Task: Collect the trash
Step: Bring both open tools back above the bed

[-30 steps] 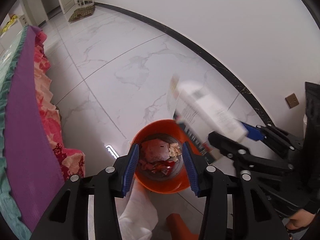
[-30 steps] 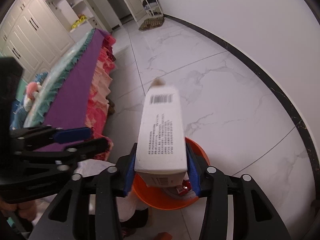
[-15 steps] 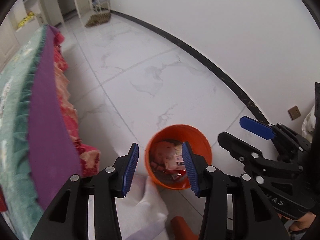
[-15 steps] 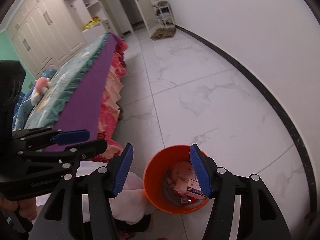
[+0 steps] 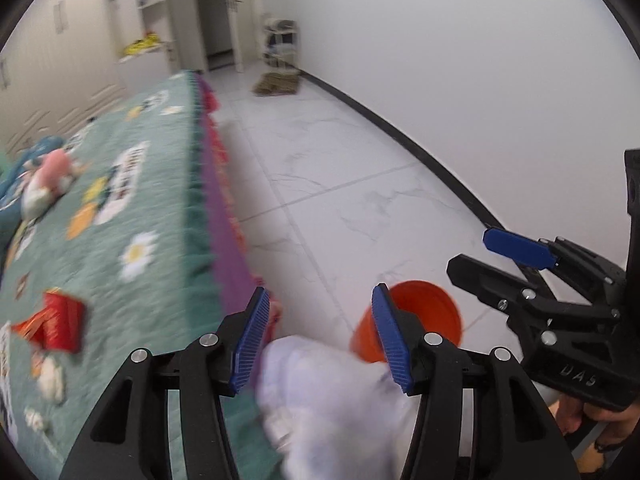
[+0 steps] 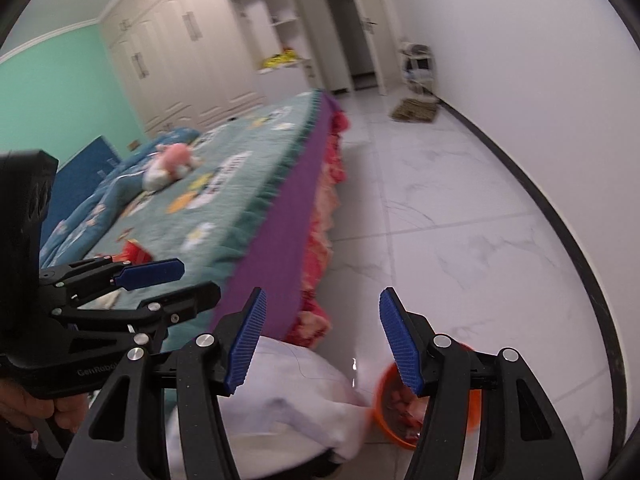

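Right now both of my grippers are spread wide with nothing between their blue ribbed pads: my left gripper hangs over the edge of the bed, and my right gripper hangs over the white marble floor beside it. Down on that floor sits the orange bin, a round plastic bucket with a bright rim; from my right wrist camera I look partly into it and see a jumble of red and pale scraps inside, too blurred to name piece by piece. On the bed, near its closer end, lies a red wrapper, crumpled and shiny, with a light patch along one side; the right wrist view shows it as a small red shape just beyond my left gripper's upper finger. A few small pale bits lie on the cover just beside the wrapper, and motion blur keeps me from telling what they are. The bed cover is teal with daisy and label prints, edged by a purple band and a red flowered skirt. A pink plush toy rests farther up the bed, well apart from the wrapper. Something white and soft fills the space under my grippers, close against the bin.
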Motion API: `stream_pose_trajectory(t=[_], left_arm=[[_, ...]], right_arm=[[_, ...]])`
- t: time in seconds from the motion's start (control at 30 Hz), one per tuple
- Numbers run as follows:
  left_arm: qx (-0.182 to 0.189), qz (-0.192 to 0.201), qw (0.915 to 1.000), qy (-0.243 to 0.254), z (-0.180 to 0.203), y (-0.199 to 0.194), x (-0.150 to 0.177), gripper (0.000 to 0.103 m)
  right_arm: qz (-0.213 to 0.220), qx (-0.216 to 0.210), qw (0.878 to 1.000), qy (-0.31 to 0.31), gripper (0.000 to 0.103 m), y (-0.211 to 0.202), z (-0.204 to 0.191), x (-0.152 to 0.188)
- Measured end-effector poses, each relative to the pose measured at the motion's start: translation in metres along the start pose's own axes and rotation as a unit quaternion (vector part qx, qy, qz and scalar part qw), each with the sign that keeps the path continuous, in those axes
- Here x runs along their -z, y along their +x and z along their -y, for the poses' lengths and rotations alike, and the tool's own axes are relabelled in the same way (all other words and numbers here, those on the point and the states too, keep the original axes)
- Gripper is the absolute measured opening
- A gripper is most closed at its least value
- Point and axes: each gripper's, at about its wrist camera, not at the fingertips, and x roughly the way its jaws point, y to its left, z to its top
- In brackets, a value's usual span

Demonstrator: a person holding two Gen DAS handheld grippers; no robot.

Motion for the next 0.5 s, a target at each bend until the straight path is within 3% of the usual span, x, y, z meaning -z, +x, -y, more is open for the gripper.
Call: stream_pose_trajectory(t=[0.23, 0.5], left_arm=[[-0.059, 0.018, 0.9953, -0.075, -0.065, -0.049, 0.037, 0.055], [-0.127, 0.024, 0.9778, -0.165, -0.138, -0.098, 0.089, 0.055]], right_arm=[[-0.003, -0.077, 0.994, -0.077, 0.06, 0.009, -0.091, -0.015], [-0.021, -0.149, 0.978, -0.145, 0.06, 0.025, -0.187, -0.015]])
